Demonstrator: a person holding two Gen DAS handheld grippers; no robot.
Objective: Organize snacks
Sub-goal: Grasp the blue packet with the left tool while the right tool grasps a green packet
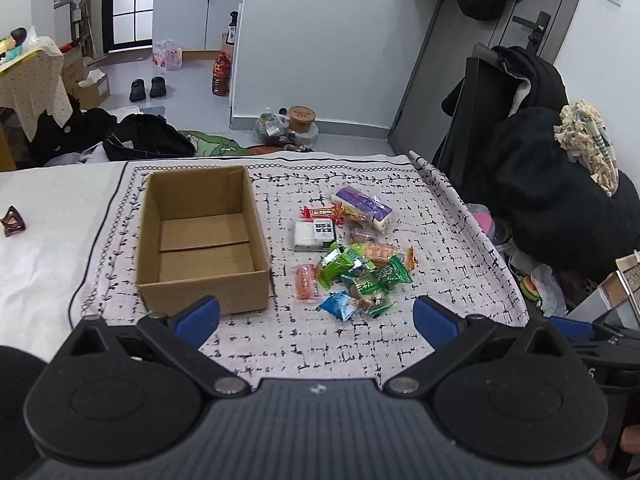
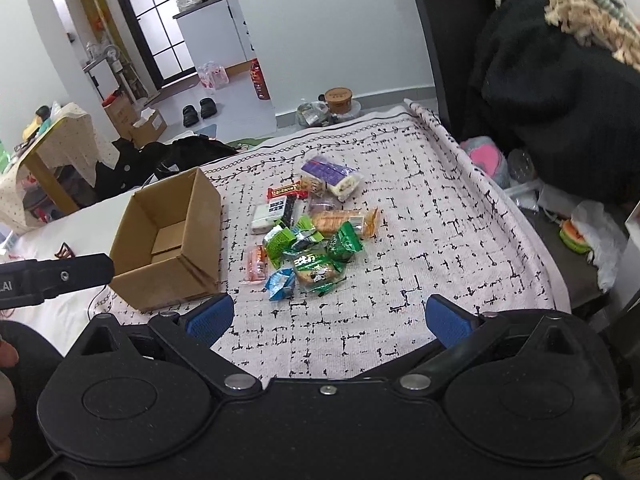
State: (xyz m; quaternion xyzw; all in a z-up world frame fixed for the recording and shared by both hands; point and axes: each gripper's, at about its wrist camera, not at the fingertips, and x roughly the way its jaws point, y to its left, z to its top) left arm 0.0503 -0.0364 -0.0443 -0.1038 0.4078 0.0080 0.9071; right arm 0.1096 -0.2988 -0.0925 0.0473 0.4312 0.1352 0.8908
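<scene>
Blue-padded fingers of both hand-held tools frame the near edge of the scene: the left gripper [image 1: 316, 322] and the right gripper [image 2: 330, 316] each stand wide apart and hold nothing, hovering above the patterned cloth [image 1: 440, 248] short of the snacks.

1 cardboard box [image 1: 202, 236] sits open and bare inside; it serves as the landmark. Just to its right lies the snack pile [image 1: 352, 256], all of it outside the box, so I judge the sorting has not yet begun. Nearest the box come 1 white-and-black packet [image 1: 314, 234] and 1 orange sachet [image 1: 305, 282]. Farther right, at the far end of the pile, lies 1 purple pack [image 1: 365, 206], with 1 red bar [image 1: 322, 213] beside it. I count about 4 green wrappers [image 1: 360, 272], overlapping, so the count is unsure, and 1 blue packet [image 1: 339, 305] nearest the grippers.

The next move probably calls for lowering 1 gripper onto a loose outer piece, the blue packet being the easiest, pinching it, and carrying it left into the box.
</scene>
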